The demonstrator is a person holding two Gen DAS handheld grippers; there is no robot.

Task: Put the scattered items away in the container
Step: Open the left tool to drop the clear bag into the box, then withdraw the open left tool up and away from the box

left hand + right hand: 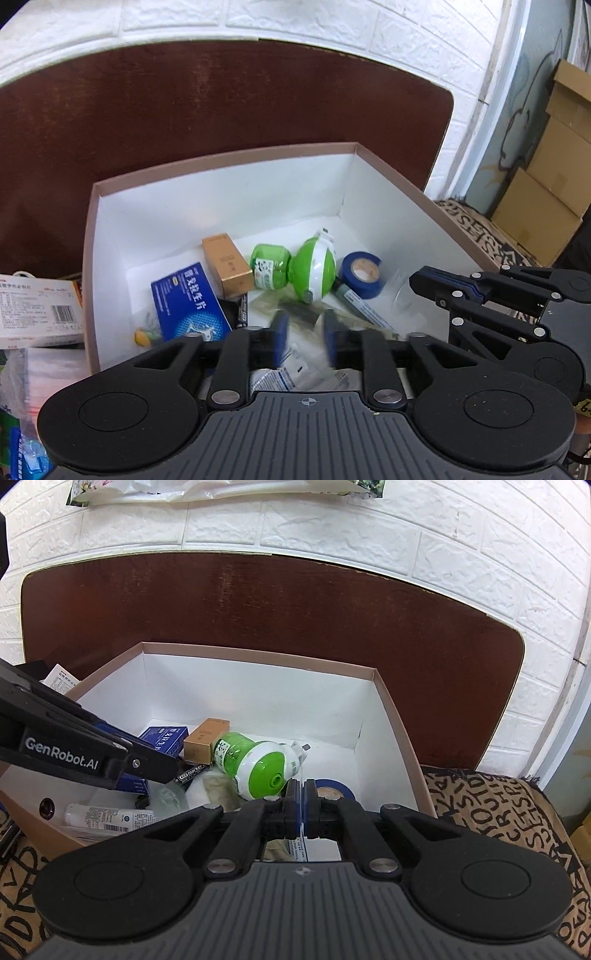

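Grippers poised over the open box (221, 162) at mid-frame, left gripper (304, 332) half-spread over loose packets, gripping nothing, right gripper (302, 797) pinched on a thin clear sheet (302, 775), green bottle (255, 768), blue tape roll (362, 273), gold carton (227, 266) lying inside.

in the box (221, 162) on the desk (184, 103), a carton (227, 266) lies at nine o'clock of the bottle (295, 264), the tape roll (362, 273) at three o'clock.
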